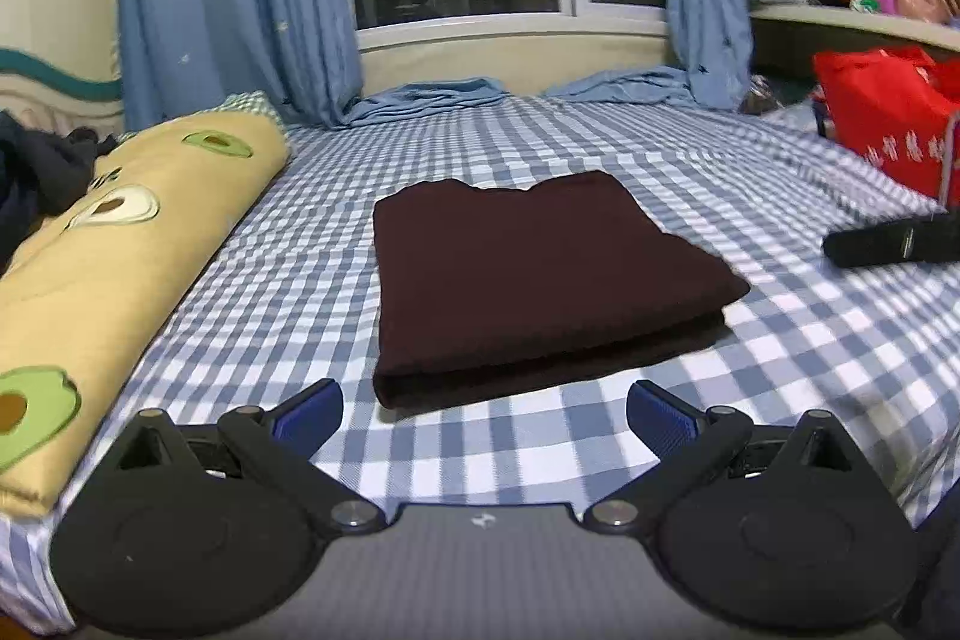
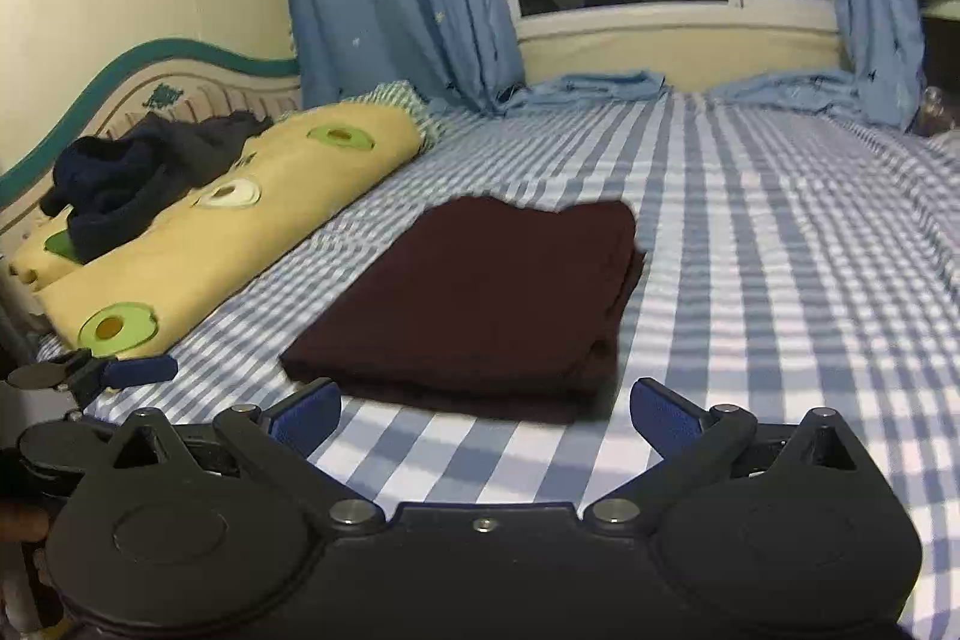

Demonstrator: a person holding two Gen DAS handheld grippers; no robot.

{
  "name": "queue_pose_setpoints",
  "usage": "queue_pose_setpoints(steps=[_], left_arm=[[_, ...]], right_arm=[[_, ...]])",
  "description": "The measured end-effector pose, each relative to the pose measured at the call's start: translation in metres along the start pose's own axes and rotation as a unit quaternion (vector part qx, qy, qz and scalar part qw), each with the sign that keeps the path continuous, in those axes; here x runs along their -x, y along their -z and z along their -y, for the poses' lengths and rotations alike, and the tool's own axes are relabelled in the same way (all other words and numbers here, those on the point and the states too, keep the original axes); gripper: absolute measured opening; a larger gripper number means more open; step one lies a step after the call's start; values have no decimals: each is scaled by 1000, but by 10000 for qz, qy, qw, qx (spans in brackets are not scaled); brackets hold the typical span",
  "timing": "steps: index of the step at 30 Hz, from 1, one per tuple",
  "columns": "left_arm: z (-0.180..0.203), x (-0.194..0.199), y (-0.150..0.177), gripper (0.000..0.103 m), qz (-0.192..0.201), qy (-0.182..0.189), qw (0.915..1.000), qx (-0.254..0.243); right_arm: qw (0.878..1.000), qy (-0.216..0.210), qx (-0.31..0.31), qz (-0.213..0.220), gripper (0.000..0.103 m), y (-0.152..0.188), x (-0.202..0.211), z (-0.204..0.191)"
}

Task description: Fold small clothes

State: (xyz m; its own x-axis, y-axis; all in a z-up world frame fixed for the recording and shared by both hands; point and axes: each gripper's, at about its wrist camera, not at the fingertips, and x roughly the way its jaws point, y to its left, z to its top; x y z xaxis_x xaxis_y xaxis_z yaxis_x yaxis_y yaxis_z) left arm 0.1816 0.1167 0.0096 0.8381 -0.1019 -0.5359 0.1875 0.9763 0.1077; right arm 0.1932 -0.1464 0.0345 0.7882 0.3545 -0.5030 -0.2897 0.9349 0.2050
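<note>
Two grippers, left gripper point(image 1: 485, 415) and right gripper point(image 2: 485, 415), hover with fingers spread, empty, just short of the folded maroon garment point(image 1: 528, 280) mid-bed point(image 1: 810, 340).

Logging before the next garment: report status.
Left gripper, right gripper open, empty. Dark maroon folded cloth flat on checked bedsheet. Nothing blocking.
</note>
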Motion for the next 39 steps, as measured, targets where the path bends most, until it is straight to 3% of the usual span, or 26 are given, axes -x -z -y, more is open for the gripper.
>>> queue_pose_setpoints(steps=[5, 9, 12, 17, 23, 27, 30, 35, 36, 37, 38, 39], left_arm=[[-19, -7, -2, 103, -21, 412, 9991, 116], [-28, -14, -9, 103, -41, 607, 9978, 266], [-35, -22, -15, 103, 1, 450, 9984, 340], [-49, -38, -13, 103, -69, -313, 9986, 432], [-65, -47, 0, 103, -341, -324, 9957, 795], [-74, -55, 4, 103, -506, -372, 9920, 1091], [-71, -63, 2, 103, -586, -339, 9916, 1101], [-61, -70, -9, 103, -573, -416, 9921, 1032], [-59, -71, -11, 103, -584, -374, 9920, 1053], [-57, -71, -12, 103, -591, -351, 9922, 1044], [-55, -70, -12, 103, -589, -347, 9926, 1005], [-52, -70, -12, 103, -584, -356, 9933, 936]], right_arm=[[9991, 329, 191, 160, 102, -11, -3, -9], [9985, 342, 419, 73, 102, -20, -16, -16], [9977, 341, 578, 12, 102, -28, -28, -19], [9958, 568, 690, -188, 102, -32, -48, -14], [9950, 508, 551, -657, 102, -15, -74, 16], [9958, 370, -165, -818, 92, -12, -91, 55], [9947, 102, -803, -632, 89, -12, -99, 75], [9907, -273, -1076, -793, 78, -14, -125, 84], [9880, -324, -1239, -866, 71, -14, -130, 89], [9852, -312, -1393, -950, 52, -14, -136, 92], [9846, -309, -1412, -988, 40, -13, -137, 90], [9864, -271, -1292, -983, 35, -13, -138, 87]])
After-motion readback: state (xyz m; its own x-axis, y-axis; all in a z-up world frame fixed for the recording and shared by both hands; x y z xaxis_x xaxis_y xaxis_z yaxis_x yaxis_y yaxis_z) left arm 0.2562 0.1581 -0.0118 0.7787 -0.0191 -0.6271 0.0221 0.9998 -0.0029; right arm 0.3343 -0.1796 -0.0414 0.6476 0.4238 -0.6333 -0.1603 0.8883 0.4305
